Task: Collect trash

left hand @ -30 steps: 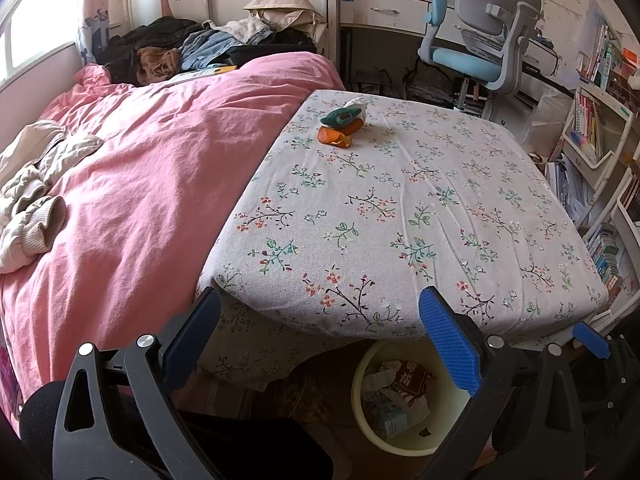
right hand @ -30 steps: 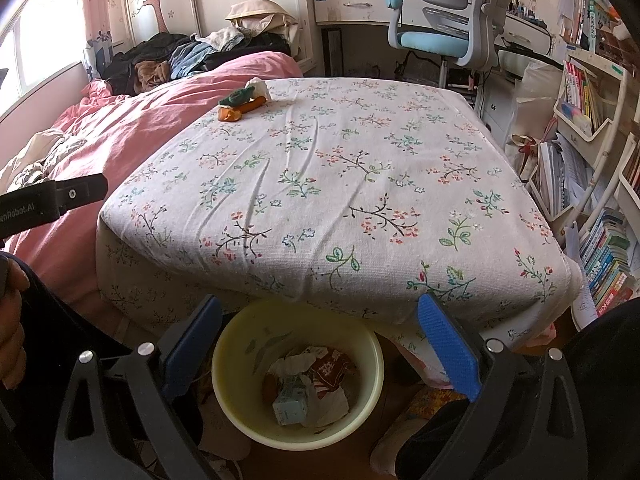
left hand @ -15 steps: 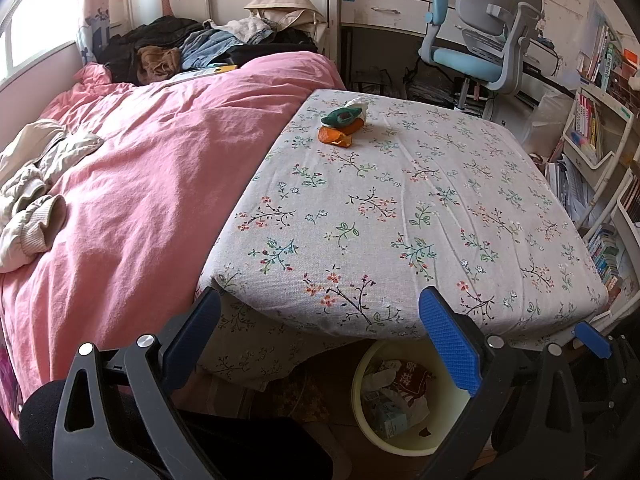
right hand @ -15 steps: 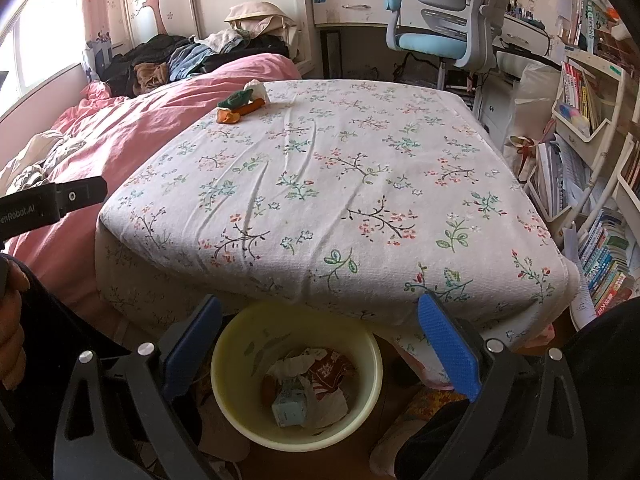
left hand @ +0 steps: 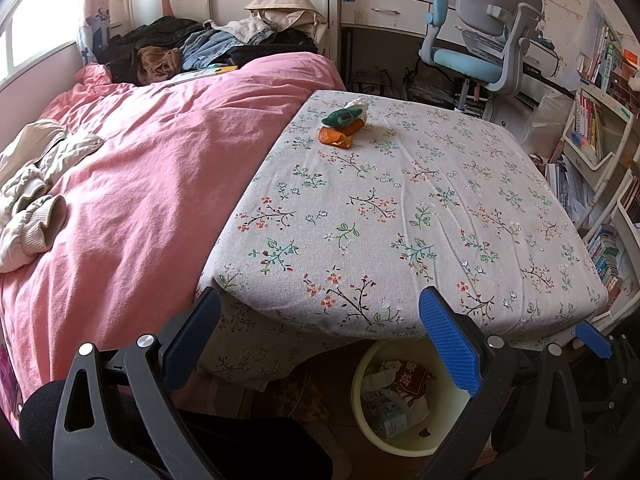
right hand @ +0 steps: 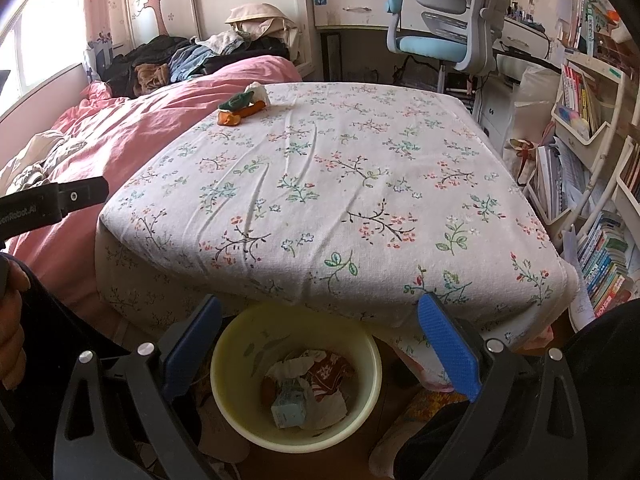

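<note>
Both tools are gaping wide and gripping nothing: left tool (left hand: 320, 340), right tool (right hand: 320, 336). Three scraps of trash (left hand: 342, 128) are lying together at the worktop's (left hand: 400, 208) far corner beside the bed (left hand: 140, 184). The bin (right hand: 296, 376) is sitting under the near edge, already containing wrappers.

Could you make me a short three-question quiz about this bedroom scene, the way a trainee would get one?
1. True or false: the left gripper is holding trash.
2. Where does the small heap of orange, green and white wrappers lie on the floral-cloth table? A near edge, B far corner beside the pink quilt, C middle.
3. What round container under the table's near edge holds trash?

Key: 1 false, both it and the right gripper are open and empty. 2 B. 3 the pale yellow plastic bin.
</note>
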Available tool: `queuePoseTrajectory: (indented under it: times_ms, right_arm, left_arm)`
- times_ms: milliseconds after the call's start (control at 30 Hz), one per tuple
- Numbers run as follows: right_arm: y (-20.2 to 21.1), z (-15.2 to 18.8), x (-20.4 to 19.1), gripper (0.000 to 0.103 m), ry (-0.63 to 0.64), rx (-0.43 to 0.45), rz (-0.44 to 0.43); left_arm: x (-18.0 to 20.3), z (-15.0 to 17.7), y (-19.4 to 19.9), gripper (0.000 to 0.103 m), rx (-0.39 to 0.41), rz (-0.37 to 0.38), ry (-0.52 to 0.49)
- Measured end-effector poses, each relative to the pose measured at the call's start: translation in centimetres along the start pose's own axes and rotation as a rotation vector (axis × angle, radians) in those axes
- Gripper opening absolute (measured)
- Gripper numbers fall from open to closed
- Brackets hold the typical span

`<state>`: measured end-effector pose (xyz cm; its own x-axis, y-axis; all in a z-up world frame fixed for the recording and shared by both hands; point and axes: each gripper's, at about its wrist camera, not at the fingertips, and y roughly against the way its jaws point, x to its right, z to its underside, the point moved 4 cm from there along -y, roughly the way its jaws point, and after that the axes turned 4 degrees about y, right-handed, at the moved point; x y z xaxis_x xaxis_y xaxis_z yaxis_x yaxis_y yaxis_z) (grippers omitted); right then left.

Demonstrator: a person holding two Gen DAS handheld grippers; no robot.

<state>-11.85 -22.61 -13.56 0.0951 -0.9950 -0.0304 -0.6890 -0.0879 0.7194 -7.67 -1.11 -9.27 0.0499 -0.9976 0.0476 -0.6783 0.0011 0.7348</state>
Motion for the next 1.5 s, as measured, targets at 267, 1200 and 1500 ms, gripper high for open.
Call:
queuePoseTrajectory:
  times_ms: [267,1200,1500]
  right_arm:
    - [0.0,0.0,-0.5,0.094,0.02,0.006,0.005]
    - [0.2,0.2,-1.6,0.094,0.046,0.008,0.015]
    - [0.2,0.2,-1.8,0.094,0.047,0.009,0.016]
  left_arm:
    - [0.0,0.0,0.0,0.096,-0.001,0.0,0.0]
    - [0.0,0.0,0.1,0.096,-0.002,0.0,0.002]
    - [0.0,0.0,0.0,0.096,-0.002,0.0,0.003]
